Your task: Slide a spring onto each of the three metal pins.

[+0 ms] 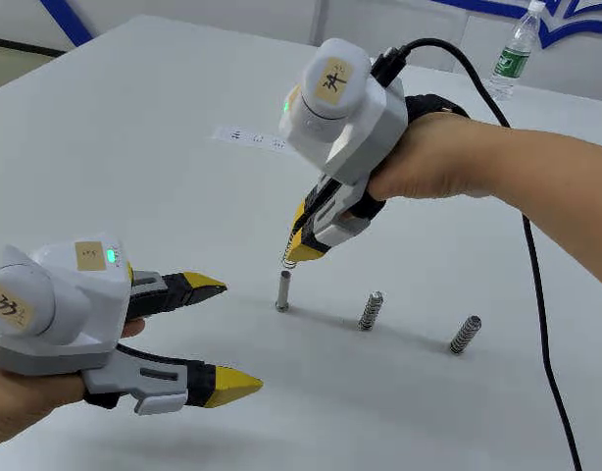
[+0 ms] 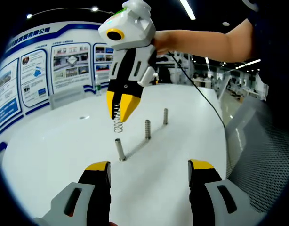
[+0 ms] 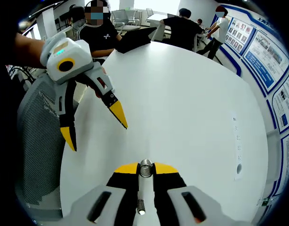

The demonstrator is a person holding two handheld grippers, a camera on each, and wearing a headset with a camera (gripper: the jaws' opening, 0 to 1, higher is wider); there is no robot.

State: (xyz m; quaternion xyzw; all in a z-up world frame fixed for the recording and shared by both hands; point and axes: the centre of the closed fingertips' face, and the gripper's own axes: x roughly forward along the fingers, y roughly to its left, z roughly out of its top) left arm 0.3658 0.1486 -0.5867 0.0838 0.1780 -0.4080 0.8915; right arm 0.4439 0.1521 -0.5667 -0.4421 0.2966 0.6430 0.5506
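Observation:
Three metal pins stand in a row on the white table. The left pin is bare; the middle pin and the right pin each wear a spring. My right gripper is shut on a spring, which hangs just above the bare pin. In the left gripper view the spring dangles over the bare pin. In the right gripper view the spring sits pinched between the yellow tips. My left gripper is open at the near left, holding nothing.
A black cable runs from my right gripper down the table's right side. A water bottle stands at the far right edge. A label strip lies on the far table. A mesh chair and people are beyond the table.

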